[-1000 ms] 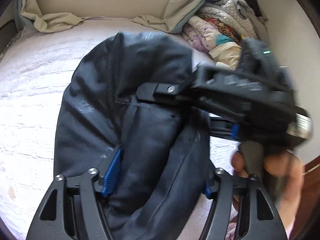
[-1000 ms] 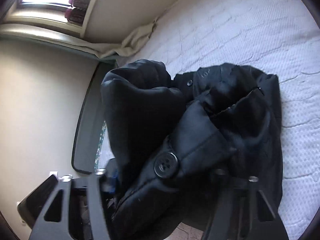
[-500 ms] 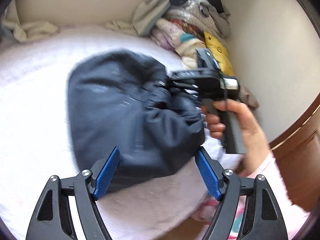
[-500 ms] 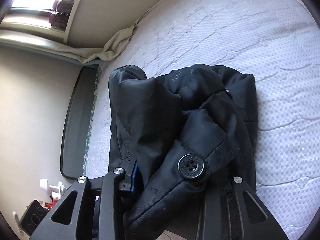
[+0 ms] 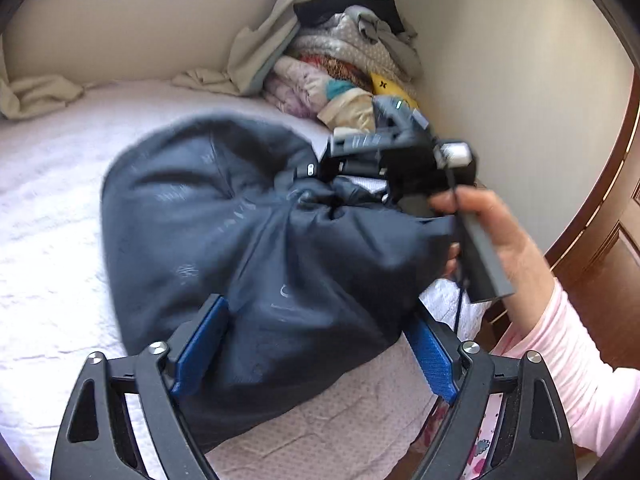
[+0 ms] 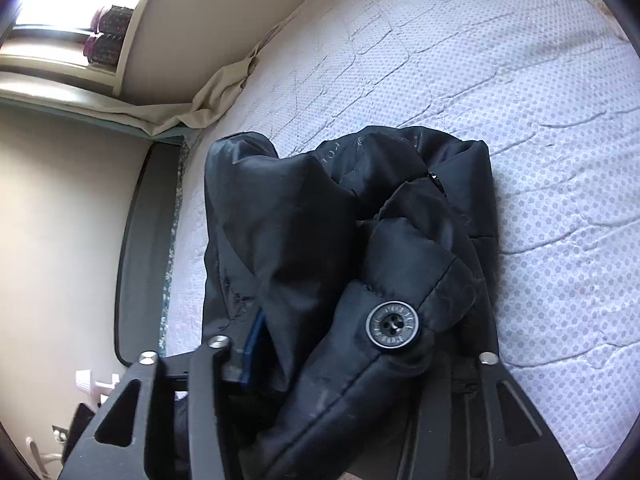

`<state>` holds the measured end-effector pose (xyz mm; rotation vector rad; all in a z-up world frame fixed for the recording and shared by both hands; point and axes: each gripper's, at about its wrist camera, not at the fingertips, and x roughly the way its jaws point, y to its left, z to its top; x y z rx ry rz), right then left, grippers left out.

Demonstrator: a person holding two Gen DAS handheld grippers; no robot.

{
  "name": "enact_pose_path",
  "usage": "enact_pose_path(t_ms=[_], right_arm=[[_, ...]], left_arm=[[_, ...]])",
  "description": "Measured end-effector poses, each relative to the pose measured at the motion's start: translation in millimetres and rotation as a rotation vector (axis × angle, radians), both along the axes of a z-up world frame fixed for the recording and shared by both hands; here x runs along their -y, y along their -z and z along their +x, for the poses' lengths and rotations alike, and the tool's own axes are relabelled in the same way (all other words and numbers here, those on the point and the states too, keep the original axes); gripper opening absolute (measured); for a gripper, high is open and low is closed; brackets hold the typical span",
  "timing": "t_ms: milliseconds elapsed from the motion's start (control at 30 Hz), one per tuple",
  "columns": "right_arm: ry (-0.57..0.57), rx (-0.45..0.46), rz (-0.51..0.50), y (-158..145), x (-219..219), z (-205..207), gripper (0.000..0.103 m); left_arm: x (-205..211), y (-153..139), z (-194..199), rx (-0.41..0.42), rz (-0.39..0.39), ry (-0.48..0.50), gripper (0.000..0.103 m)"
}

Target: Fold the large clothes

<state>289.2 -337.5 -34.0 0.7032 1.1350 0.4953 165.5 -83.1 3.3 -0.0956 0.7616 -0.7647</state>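
A dark navy padded jacket (image 5: 224, 216) lies bunched in a rounded bundle on the bed (image 5: 48, 184). My left gripper (image 5: 316, 344) is open, its blue pads on either side of the bundle's near end. My right gripper (image 5: 320, 168), held in a hand, is at the bundle's far right edge. In the right wrist view the jacket (image 6: 288, 232) fills the space between that gripper's (image 6: 352, 352) fingers, with a round dark button (image 6: 393, 325) on a flap; the jaws look open around the fabric.
A pile of mixed clothes (image 5: 344, 68) sits in the bed's far corner against the wall. A beige sheet (image 5: 36, 92) bunches along the headboard. A wooden door (image 5: 600, 240) stands right of the bed. The bed's edge and a dark panel (image 6: 144, 248) show at left.
My left gripper let go of the jacket and pulled back, then moved in again around the bundle's near end. The right gripper stayed in the fabric.
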Motion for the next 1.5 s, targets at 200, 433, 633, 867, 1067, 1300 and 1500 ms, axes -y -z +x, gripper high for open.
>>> enact_pose_path(t_ms=[200,433,633,867,1067,1300,1500], right_arm=[[-0.095,0.027,-0.066,-22.5,-30.0,-6.1,0.081],[-0.2,0.167,-0.372,-36.8,-80.1,-16.9,0.063],[-0.13,0.173,-0.26,-43.8,-60.2,-12.3,0.032],[-0.05,0.194,-0.134,-55.9,-37.0,-13.3,0.024],[-0.058,0.239,-0.127,-68.1,-35.6,-21.7,0.023],[-0.017,0.261,-0.158,-73.8,-10.5,-29.4,0.021],[0.034,0.242,-0.204,-62.1,30.0,-34.9,0.021]], left_arm=[[12.9,5.3,5.6,0.006,0.02,0.012,0.09],[19.3,10.7,-1.0,0.015,0.066,0.001,0.091],[3.9,2.7,-23.0,0.088,0.154,-0.089,0.093],[-18.4,42.3,-27.1,-0.001,0.243,-0.229,0.095],[-15.4,88.1,-6.8,-0.085,0.321,-0.298,0.096],[-15.1,97.0,-7.5,-0.107,0.318,-0.306,0.096],[-13.8,102.9,-6.2,-0.16,0.295,-0.298,0.096]])
